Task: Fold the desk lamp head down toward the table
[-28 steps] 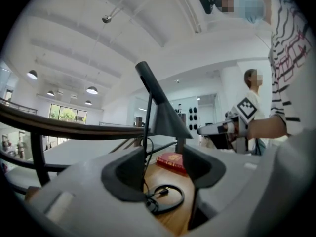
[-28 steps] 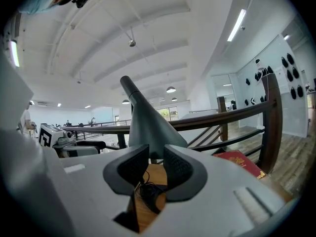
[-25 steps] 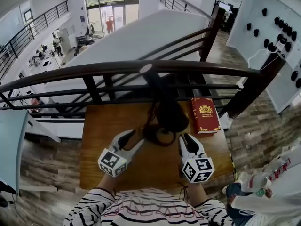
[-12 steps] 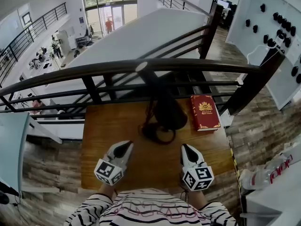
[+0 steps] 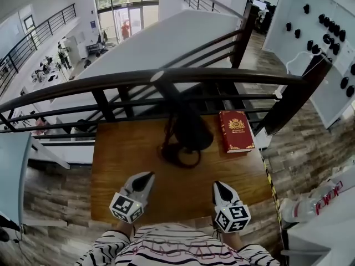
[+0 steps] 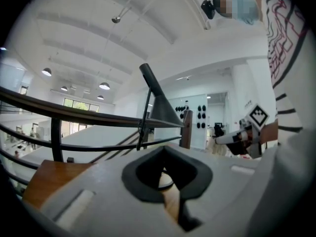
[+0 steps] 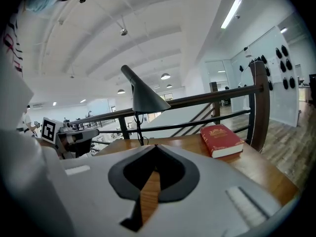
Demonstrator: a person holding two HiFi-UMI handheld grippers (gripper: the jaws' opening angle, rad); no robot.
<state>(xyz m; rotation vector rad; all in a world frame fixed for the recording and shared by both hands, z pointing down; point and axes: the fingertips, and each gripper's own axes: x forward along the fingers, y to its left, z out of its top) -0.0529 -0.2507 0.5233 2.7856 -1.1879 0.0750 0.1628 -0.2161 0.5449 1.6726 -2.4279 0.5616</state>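
The dark desk lamp stands at the back middle of the wooden table (image 5: 119, 154). Its cone head (image 5: 194, 132) hangs over its ring base (image 5: 178, 155). The head points downward in the left gripper view (image 6: 163, 113) and in the right gripper view (image 7: 145, 101). My left gripper (image 5: 148, 176) is shut and empty, near the table's front edge, apart from the lamp. My right gripper (image 5: 218, 185) is also shut on nothing, at the front right. Both pairs of jaws meet in their own views, the left gripper (image 6: 164, 149) and the right gripper (image 7: 155, 146).
A red book (image 5: 237, 131) lies flat to the right of the lamp. A dark railing (image 5: 166, 77) runs right behind the table, with a drop to a lower floor beyond. A person's striped sleeves fill the bottom of the head view.
Both grippers have drawn back from the lamp base toward the table's near edge. Their jaws stood open a second ago and are now closed with nothing in them.
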